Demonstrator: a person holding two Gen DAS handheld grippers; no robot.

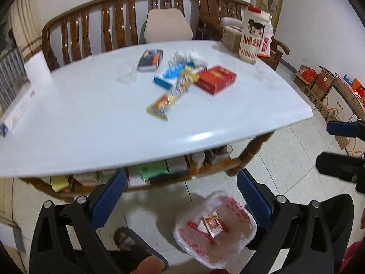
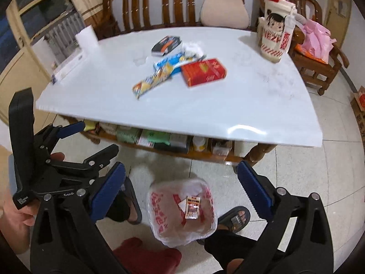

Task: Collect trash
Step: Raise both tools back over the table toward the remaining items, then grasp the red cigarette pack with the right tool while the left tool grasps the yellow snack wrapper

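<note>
Left wrist view: a glossy white table top (image 1: 114,123) on turned wooden legs is seen over a pale tiled floor (image 1: 285,159), with a slatted brown wooden bench (image 1: 118,16) behind it and open cardboard boxes (image 1: 319,84) along the wall at right. A lower shelf under the top is packed with assorted boxes. Litter is clustered near the table's middle: a long yellow and orange snack wrapper (image 1: 170,98), a flat red carton (image 1: 215,79), a blue and white packet (image 1: 175,73), a dark booklet (image 1: 151,59), a clear plastic cup (image 1: 127,74). A tall printed cartoon bag (image 1: 251,37) stands at the far right corner.

The wrapper's long axis is seen running diagonally, near end toward the table's front edge, far end under the blue packet beside the red carton.

On the floor in front of the table, a translucent plastic bag with red print (image 1: 216,228) is seen open, with a small red and white box (image 1: 212,225) lying inside.

The left gripper (image 1: 182,196) is held above that bag, blue pads spread wide, nothing between them. Right wrist view: the right gripper (image 2: 181,191) is likewise spread and unloaded over the bag (image 2: 182,212); sandalled feet are seen either side of the bag.
</note>
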